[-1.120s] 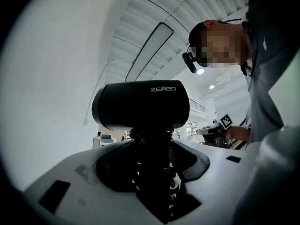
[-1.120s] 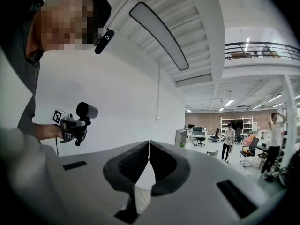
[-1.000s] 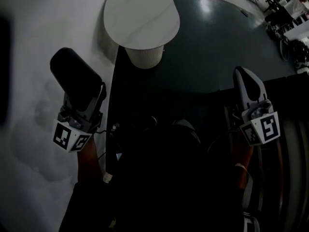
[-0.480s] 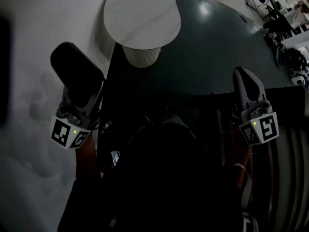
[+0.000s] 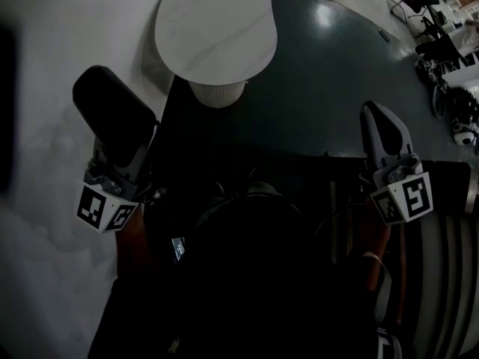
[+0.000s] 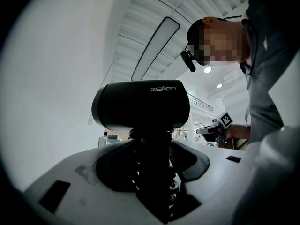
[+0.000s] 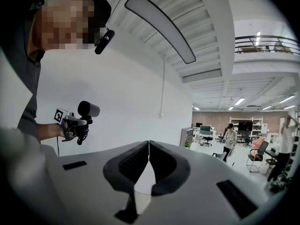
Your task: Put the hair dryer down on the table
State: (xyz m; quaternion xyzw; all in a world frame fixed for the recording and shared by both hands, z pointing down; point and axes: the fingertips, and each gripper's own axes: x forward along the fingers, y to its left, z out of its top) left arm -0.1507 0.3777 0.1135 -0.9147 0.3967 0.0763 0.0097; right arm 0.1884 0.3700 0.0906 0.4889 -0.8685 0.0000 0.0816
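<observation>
hair dryer (image 6: 140,106): black barrel, white lettering | left gripper (image 6: 152,161): clamps its handle, barrel above jaws | right gripper (image 7: 149,149): closed, empty

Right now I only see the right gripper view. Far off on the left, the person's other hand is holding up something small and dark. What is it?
Observer: A black hair dryer. In the left gripper view the left gripper is shut on its handle.
Operator: Is it over a table?
Observer: Not yet, it seems. In the head view it shows against pale floor, to the left of a white table with a rounded top.
Operator: What holds that table up?
Observer: A ribbed white base shows under the near edge of the top.
</observation>
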